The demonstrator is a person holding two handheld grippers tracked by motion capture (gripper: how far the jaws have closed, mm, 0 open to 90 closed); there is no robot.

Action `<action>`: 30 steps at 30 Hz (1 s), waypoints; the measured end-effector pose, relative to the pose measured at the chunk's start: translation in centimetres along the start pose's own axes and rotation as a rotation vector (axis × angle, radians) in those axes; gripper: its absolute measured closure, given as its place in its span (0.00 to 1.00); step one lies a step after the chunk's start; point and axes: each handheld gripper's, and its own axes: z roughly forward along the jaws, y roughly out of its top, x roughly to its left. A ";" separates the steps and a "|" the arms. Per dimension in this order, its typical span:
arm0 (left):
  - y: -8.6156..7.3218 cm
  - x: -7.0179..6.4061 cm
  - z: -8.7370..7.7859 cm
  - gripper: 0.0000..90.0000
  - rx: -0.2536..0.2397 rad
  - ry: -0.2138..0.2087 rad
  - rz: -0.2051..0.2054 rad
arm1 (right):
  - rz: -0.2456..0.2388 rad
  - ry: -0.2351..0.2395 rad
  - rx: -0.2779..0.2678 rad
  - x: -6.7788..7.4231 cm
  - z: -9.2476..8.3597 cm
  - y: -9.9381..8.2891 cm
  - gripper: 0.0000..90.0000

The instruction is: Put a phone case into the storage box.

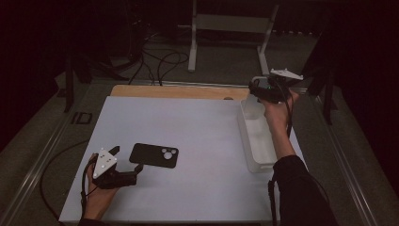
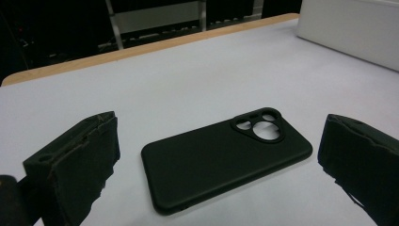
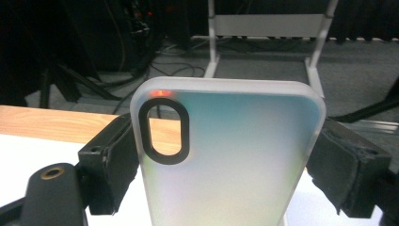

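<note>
A black phone case (image 1: 154, 155) (image 2: 221, 160) lies flat on the white table top (image 1: 197, 122), camera cut-out toward the right. My left gripper (image 1: 127, 159) (image 2: 219, 136) rests on the table just left of it. Its jaws stand open on either side of the case's near end without touching it. My right gripper (image 1: 260, 90) (image 3: 228, 165) is raised over the far end of a white bin (image 1: 254, 141). It is shut on a translucent frosted phone case (image 3: 235, 141), which stands upright between the pads (image 3: 110, 160), gripped by its long edges.
The bin runs along the table's right edge. A strip of wood (image 1: 179, 92) shows at the table's far side. Beyond it on the dark floor are cables (image 1: 160, 61) and a white metal stand (image 1: 230, 28).
</note>
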 end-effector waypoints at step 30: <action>0.0 0.0 0.0 0.00 -0.003 0.001 0.003 | -0.015 -0.066 0.143 -0.1 5.0 -3.5 0.18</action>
